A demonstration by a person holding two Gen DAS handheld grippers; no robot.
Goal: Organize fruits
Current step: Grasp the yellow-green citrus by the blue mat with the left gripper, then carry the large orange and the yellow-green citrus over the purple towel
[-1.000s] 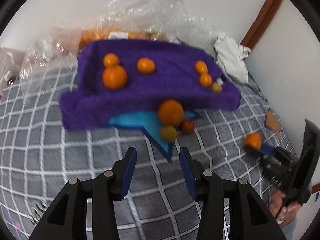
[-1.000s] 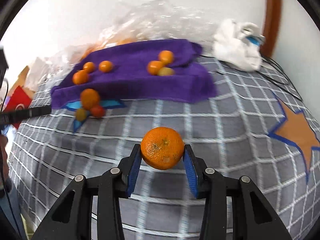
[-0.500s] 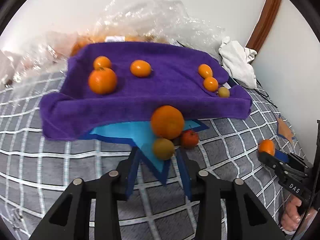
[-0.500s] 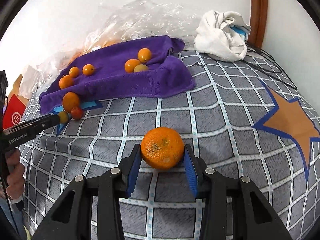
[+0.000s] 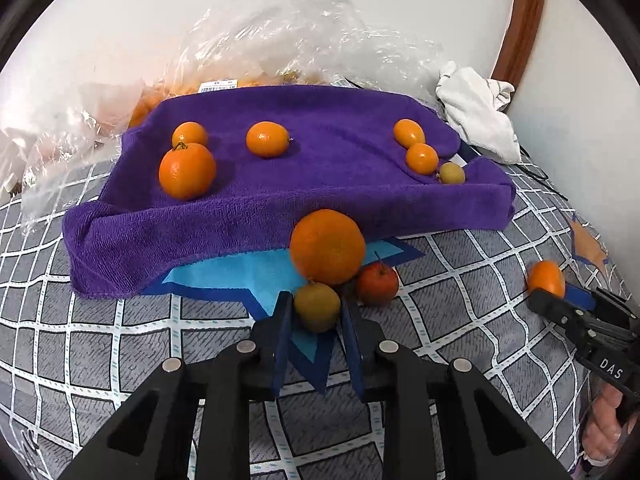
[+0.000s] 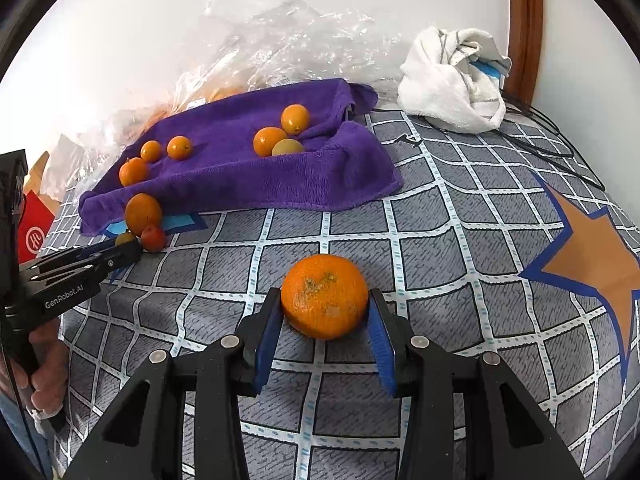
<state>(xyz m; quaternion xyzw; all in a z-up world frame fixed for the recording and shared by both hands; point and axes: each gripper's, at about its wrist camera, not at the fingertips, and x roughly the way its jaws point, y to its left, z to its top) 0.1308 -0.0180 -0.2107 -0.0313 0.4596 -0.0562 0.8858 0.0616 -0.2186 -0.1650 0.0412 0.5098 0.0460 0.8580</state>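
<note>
A small yellow-green fruit (image 5: pixel 318 311) lies on the checked bedspread beside a big orange (image 5: pixel 327 246) and a small red fruit (image 5: pixel 378 283). My left gripper (image 5: pixel 316 300) is shut on the yellow-green fruit, a blue pad pressed to each side. A purple towel (image 5: pixel 320 192) behind holds several orange fruits, the largest (image 5: pixel 187 171) at its left. My right gripper (image 6: pixel 325 314) is shut on a large mandarin (image 6: pixel 325 296) low over the bedspread. In the right wrist view the left gripper (image 6: pixel 128 246) sits at the fruit cluster by the towel's (image 6: pixel 240 184) front corner.
Crumpled clear plastic bags (image 6: pixel 280 48) with more oranges lie behind the towel against the wall. A white cloth (image 6: pixel 452 84) and black cables (image 6: pixel 552 140) sit at the back right. A red packet (image 6: pixel 34 236) lies at the bed's left edge. A hand (image 6: pixel 48 376) holds the left gripper.
My left gripper moved forward and down to the fruit cluster, and its jaws closed on the yellow-green fruit. The right gripper kept its hold on the mandarin.
</note>
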